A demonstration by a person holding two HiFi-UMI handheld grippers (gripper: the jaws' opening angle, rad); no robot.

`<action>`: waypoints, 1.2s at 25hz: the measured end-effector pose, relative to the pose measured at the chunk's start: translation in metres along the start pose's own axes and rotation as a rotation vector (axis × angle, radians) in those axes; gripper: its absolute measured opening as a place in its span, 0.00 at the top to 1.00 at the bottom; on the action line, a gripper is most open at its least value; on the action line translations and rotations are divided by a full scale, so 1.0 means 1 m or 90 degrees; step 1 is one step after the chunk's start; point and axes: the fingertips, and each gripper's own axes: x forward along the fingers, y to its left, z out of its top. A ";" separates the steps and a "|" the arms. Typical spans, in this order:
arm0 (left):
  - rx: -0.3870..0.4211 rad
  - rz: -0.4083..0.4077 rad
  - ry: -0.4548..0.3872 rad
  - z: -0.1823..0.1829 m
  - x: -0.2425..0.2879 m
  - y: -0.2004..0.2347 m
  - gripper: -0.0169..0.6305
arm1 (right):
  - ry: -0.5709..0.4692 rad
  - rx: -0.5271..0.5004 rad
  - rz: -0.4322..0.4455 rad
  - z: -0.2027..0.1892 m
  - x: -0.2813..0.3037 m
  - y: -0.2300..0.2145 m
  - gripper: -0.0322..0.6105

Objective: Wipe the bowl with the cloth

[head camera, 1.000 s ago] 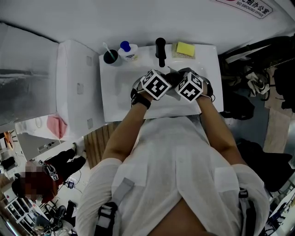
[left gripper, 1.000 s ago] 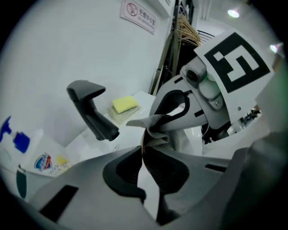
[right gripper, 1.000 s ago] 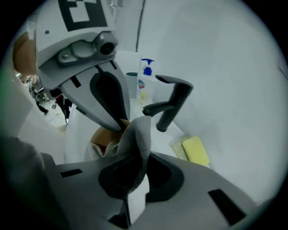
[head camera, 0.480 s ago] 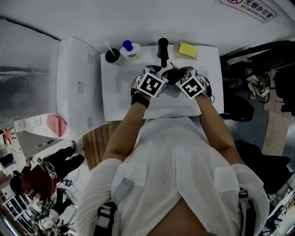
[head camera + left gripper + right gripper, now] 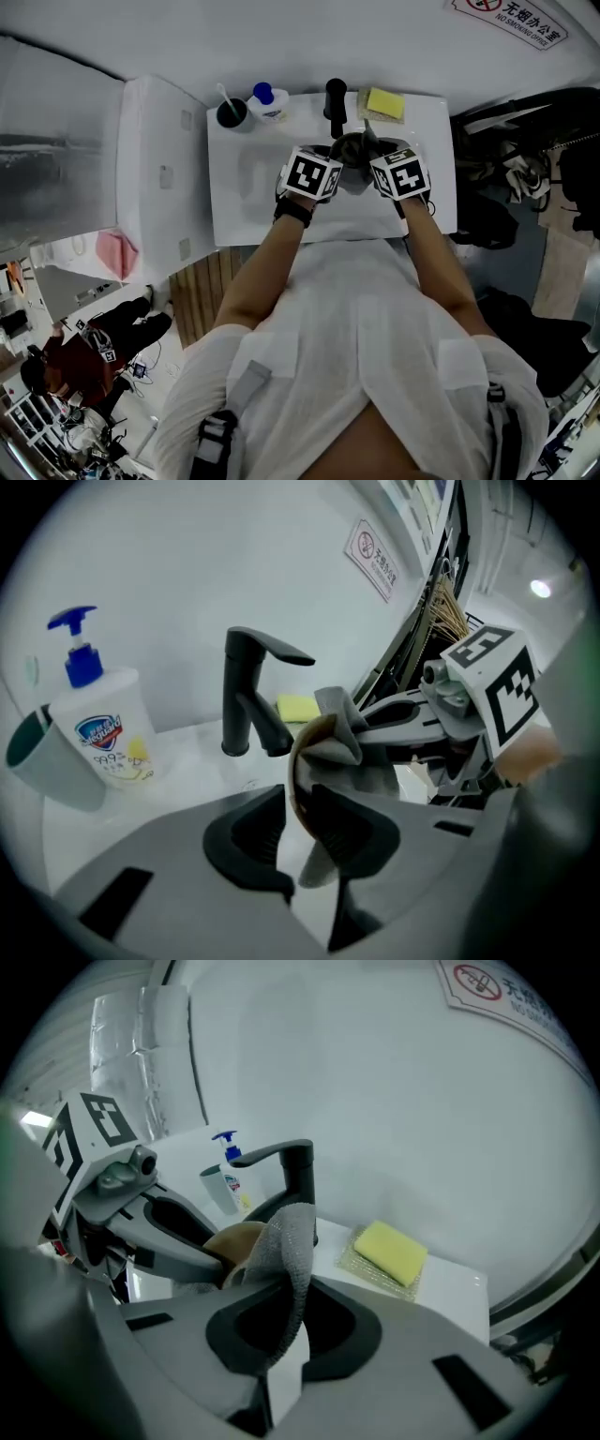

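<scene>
Bowl (image 5: 298, 761) stands on edge between the jaws of the left gripper (image 5: 298, 806) — its thin brown rim runs up through the gap, close against the right-hand jaw. Those jaws have just been opening and now stand apart around the rim rather than pinching it.

The right gripper (image 5: 292, 1293) comes in from the right with its jaws drawn together on the cloth (image 5: 286, 1232). This grey knit fold rises from the pinch and drapes over the bowl's upper rim, and a tail of it hangs below the left gripper's jaws.

Both grippers point steeply down, close side by side, over the basin of a white sink counter (image 5: 246, 187), with bowl and cloth between them.

Just beyond, at the far edge, stands a black faucet (image 5: 246, 700), its spout reaching toward the bowl. To the far right of it a yellow sponge (image 5: 392, 1252) lies on a mesh pad. To the far left stand a white soap bottle (image 5: 103, 733) with a blue pump and — leftmost — a cup (image 5: 42, 761).
</scene>
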 end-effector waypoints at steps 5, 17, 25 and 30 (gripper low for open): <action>-0.010 0.007 -0.003 0.001 -0.001 0.000 0.90 | 0.008 -0.027 0.005 -0.001 -0.001 0.005 0.89; 0.342 0.005 0.150 -0.015 -0.003 -0.023 0.93 | 0.108 -0.354 0.070 -0.019 -0.001 0.049 0.89; 0.323 0.016 0.087 -0.001 -0.006 -0.022 0.91 | 0.086 -0.341 0.082 -0.006 -0.003 0.059 0.89; 0.104 0.024 -0.046 0.009 -0.020 0.001 0.70 | 0.018 -0.086 0.036 -0.001 -0.011 0.012 0.89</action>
